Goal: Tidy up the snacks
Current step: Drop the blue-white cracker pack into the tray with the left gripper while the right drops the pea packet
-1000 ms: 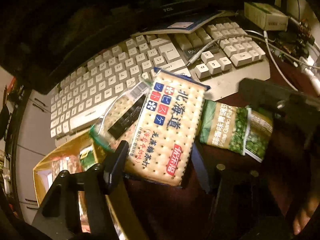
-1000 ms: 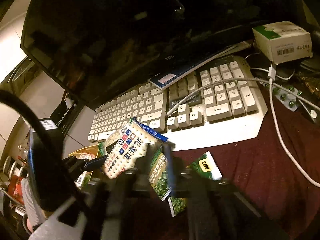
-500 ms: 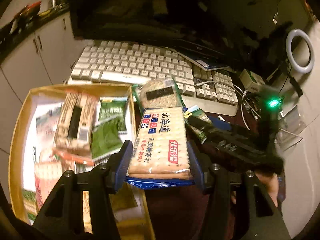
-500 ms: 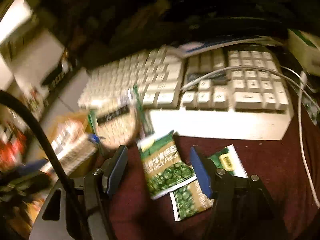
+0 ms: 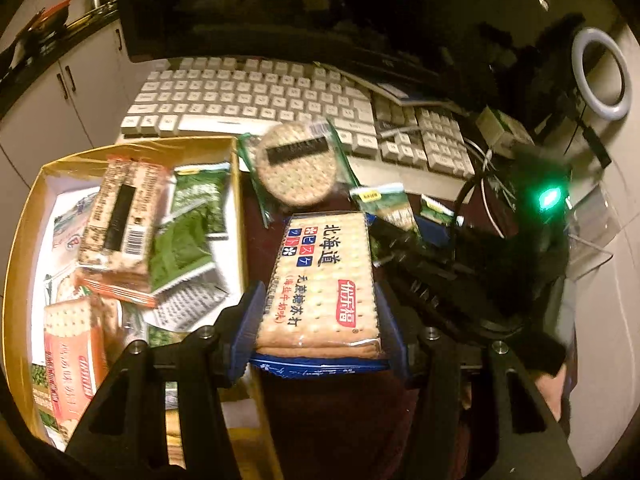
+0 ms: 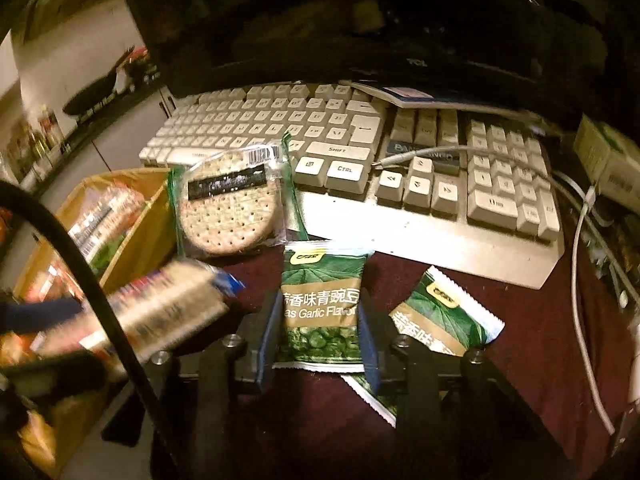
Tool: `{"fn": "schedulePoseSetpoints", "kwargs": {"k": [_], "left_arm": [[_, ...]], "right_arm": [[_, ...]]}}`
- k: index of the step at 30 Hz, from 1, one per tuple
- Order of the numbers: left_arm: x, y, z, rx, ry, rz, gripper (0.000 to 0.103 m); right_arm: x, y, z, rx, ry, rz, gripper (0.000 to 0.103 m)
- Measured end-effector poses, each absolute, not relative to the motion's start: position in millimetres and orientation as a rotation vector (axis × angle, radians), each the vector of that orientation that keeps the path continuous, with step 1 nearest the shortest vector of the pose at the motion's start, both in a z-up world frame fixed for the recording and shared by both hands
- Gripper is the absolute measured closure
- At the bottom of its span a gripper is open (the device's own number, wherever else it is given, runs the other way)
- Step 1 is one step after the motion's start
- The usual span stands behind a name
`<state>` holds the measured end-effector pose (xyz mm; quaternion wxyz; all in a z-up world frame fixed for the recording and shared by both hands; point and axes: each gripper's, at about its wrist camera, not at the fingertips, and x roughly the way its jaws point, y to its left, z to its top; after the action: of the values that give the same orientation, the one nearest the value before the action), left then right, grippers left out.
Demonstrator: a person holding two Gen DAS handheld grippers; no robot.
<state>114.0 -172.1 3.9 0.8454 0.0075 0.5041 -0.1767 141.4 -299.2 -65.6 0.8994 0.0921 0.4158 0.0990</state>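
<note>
My left gripper [image 5: 320,320] is shut on a rectangular soda-cracker pack [image 5: 320,280] in a blue wrapper, held above the dark red table beside the yellow box [image 5: 239,208]. The box holds several snack packs. In the right wrist view that cracker pack [image 6: 168,312] shows as a blur at the left. My right gripper [image 6: 320,328] has its jaws closing on a green garlic-pea packet [image 6: 320,304], and the pads touch its sides. A second pea packet [image 6: 444,320] lies to its right. A round cracker pack [image 5: 296,168] [image 6: 228,204] rests against the keyboard's front edge.
A white keyboard [image 5: 260,96] [image 6: 400,152] lies behind the snacks under a dark monitor [image 6: 320,20]. White cables [image 6: 576,264] and a small white carton [image 6: 604,156] sit at the right. A ring light [image 5: 600,72] stands at the far right. Cabinets [image 5: 60,92] are at the left.
The left gripper carried the cracker pack leftward, and the yellow box came into its view. The right gripper's jaws spread around the pea packet, then closed on it.
</note>
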Motion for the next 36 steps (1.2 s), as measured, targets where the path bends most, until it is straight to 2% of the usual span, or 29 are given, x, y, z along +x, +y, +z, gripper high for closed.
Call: {"fn": "schedulePoseSetpoints", "kwargs": {"k": [2,10,20,23,26,30,36], "left_arm": [[112,-179,0,0.04,1.078,-0.374,0.046],[106,-211,-13,0.195,1.107,-0.376,0.046],[118,-240,-30,0.333,1.115,-0.357,0.039],[124,-240,-39,0.336,1.133,-0.331,0.046],[122,-234,-37,0.302,1.12,-0.333,0.047],[106,-217,-15,0.185,1.072,-0.381,0.047],[75,-149,54,-0.055,0.95,-0.413,0.047]], "right_arm": [[137,-311,-60,0.271,0.85,0.228,0.089],[105,-343,-50,0.42,0.782,0.243,0.091],[90,-367,-55,0.551,0.679,0.245,0.091],[91,-369,-59,0.566,0.68,0.252,0.09],[91,-368,-59,0.55,0.678,0.247,0.09],[88,-364,-53,0.551,0.638,0.315,0.09],[83,-335,-28,0.536,0.61,0.457,0.091]]}}
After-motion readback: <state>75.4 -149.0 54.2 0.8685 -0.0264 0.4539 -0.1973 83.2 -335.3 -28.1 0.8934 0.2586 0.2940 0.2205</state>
